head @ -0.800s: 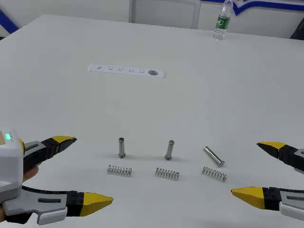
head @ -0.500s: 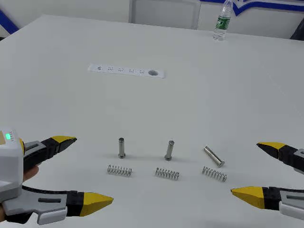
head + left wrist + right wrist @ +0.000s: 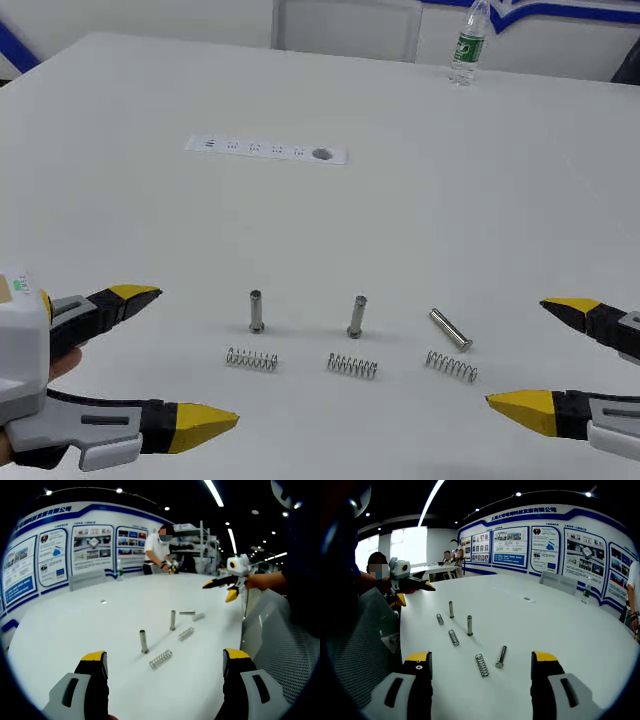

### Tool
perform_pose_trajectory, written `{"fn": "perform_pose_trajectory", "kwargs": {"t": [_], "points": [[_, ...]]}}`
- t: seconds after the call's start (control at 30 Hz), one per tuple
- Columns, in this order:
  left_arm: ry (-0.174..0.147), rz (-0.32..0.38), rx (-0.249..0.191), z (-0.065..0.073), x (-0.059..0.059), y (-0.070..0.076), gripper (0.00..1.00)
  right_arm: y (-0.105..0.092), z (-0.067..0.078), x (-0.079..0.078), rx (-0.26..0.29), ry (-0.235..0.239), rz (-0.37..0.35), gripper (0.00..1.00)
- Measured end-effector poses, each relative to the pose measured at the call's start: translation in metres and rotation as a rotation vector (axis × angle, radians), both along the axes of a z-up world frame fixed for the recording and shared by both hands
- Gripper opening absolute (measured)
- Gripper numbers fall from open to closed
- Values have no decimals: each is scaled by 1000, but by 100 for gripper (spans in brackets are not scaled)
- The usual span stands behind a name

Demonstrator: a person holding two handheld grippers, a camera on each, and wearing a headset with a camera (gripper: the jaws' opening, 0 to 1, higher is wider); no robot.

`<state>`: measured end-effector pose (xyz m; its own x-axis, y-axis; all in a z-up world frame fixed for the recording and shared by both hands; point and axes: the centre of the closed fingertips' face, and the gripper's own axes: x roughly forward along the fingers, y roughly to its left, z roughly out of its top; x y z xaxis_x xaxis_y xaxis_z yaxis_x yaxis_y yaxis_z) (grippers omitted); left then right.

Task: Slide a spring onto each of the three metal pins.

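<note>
Left gripper (image 3: 195, 356): a white box housing (image 3: 20, 345) with a small indicator light (image 3: 21, 288) on top of the housing. Forward of the housing are two grey bases, each with an oblong slot, then black tapering jaws capped in yellow. Right gripper (image 3: 517, 352): identical black jaws, yellow caps and grey bases. The person's sleeve (image 3: 302, 570) is dark.

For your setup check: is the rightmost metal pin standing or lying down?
Lying down: the rightmost pin rests lengthwise on the table.

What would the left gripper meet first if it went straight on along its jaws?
Probably the nearest spring, lying just before the upright pin; how high the left gripper rides is unclear.
</note>
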<state>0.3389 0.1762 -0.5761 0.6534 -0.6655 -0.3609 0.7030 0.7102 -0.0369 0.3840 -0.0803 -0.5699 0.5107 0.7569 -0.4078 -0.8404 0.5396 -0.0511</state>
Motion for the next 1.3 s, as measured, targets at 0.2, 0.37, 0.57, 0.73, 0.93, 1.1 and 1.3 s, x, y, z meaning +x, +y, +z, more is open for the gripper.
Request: {"fn": "perform_pose_trajectory", "kwargs": {"t": [0.2,0.37,0.57,0.73,0.93,1.1,1.3], "points": [[-2,-1,-1,1,0,-1,97,1,2,6,-3,1,-8,81],[-4,0,0,1,0,0,97,4,4,16,-22,8,-16,76],[-7,-1,3,2,0,-1,97,14,4,34,-65,35,-33,67],[-9,3,3,3,0,0,97,20,-2,51,-133,71,-55,60],[-7,9,5,3,-1,3,97,23,-12,66,-224,150,-82,49],[-10,10,6,4,-1,4,97,27,-22,74,-304,208,-94,42],[-8,11,6,3,-2,3,97,30,-41,78,-386,288,-116,32]]}}
